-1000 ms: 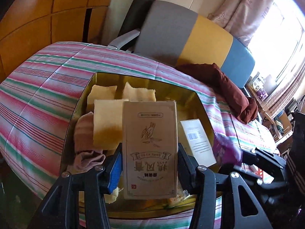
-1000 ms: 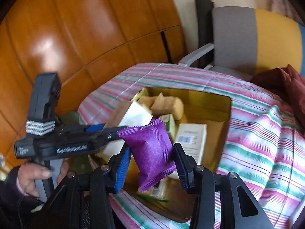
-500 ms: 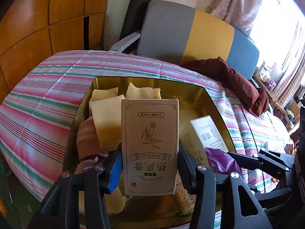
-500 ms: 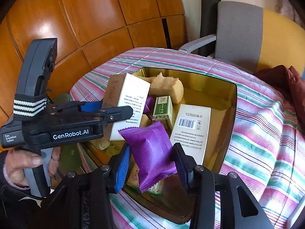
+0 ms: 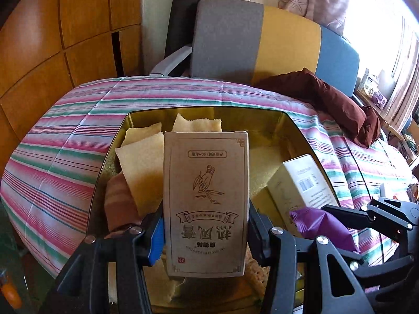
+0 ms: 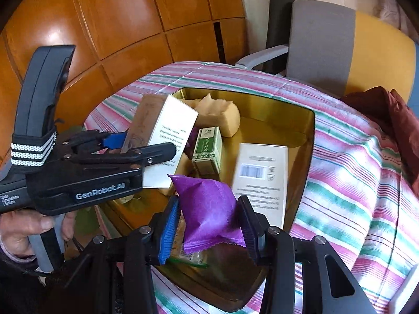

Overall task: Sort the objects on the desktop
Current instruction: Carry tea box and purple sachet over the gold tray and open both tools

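Note:
My left gripper (image 5: 205, 235) is shut on a tall beige carton (image 5: 207, 201) with upside-down print, held upright over the gold tin tray (image 5: 293, 130). The carton also shows in the right wrist view (image 6: 162, 141). My right gripper (image 6: 208, 231) is shut on a purple snack packet (image 6: 209, 209), held over the tray's near part; the packet shows in the left wrist view (image 5: 322, 225) at the right. Inside the tray lie a white barcode box (image 6: 262, 180), a small green box (image 6: 208, 149) and yellow sponges (image 5: 141, 164).
The tray sits on a striped pink and green tablecloth (image 5: 65, 144). A dark red cloth (image 5: 327, 102) lies at the back right. A grey, yellow and blue chair (image 5: 262, 44) stands behind the table. A pinkish rag (image 5: 117, 204) lies in the tray's left part.
Both grippers have moved lower and closer to the tray with their objects still held. The purple packet has come nearer to the beige carton.

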Available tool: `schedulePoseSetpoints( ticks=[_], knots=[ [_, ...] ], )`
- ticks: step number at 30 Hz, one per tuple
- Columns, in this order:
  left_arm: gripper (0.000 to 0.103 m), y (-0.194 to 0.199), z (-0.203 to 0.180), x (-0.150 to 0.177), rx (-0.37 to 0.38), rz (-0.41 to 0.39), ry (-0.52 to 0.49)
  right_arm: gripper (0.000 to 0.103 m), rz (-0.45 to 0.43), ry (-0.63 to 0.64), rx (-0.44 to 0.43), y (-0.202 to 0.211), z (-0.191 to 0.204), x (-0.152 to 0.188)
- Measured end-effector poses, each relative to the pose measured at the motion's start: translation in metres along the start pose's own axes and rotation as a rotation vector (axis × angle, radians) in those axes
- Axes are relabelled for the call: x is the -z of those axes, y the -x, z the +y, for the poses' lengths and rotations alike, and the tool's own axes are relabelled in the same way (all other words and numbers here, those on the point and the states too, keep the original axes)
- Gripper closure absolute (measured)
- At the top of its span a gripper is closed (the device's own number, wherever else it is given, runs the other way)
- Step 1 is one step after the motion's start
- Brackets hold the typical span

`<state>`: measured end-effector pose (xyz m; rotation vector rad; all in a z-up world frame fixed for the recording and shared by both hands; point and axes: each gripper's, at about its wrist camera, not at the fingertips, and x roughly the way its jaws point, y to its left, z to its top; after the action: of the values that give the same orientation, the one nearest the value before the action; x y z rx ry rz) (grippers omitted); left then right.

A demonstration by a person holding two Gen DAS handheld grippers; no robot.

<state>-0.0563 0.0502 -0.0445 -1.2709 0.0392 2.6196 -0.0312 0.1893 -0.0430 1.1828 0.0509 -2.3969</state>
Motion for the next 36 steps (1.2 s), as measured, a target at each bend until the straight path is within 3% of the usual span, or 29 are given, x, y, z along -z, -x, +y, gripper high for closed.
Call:
schedulePoseSetpoints(
  ticks=[7, 15, 25, 36],
  knots=[
    [0.051, -0.009, 0.000, 0.000, -0.002, 0.028, 0.006, 0.057, 0.005, -0.015, -0.023, -0.002, 0.000, 0.000],
    [0.042, -0.012, -0.001, 0.000, -0.001, 0.045, 0.013, 0.056, 0.003, -0.042, -0.039, 0.000, -0.005, 0.001],
    [0.042, -0.002, 0.002, 0.000, -0.007, 0.019, 0.034, 0.056, -0.020, -0.059, -0.039, 0.010, -0.007, 0.000],
    [0.042, 0.027, -0.001, -0.007, -0.016, -0.063, 0.019, 0.056, -0.063, -0.133, -0.008, 0.027, -0.028, -0.007]
  ],
)
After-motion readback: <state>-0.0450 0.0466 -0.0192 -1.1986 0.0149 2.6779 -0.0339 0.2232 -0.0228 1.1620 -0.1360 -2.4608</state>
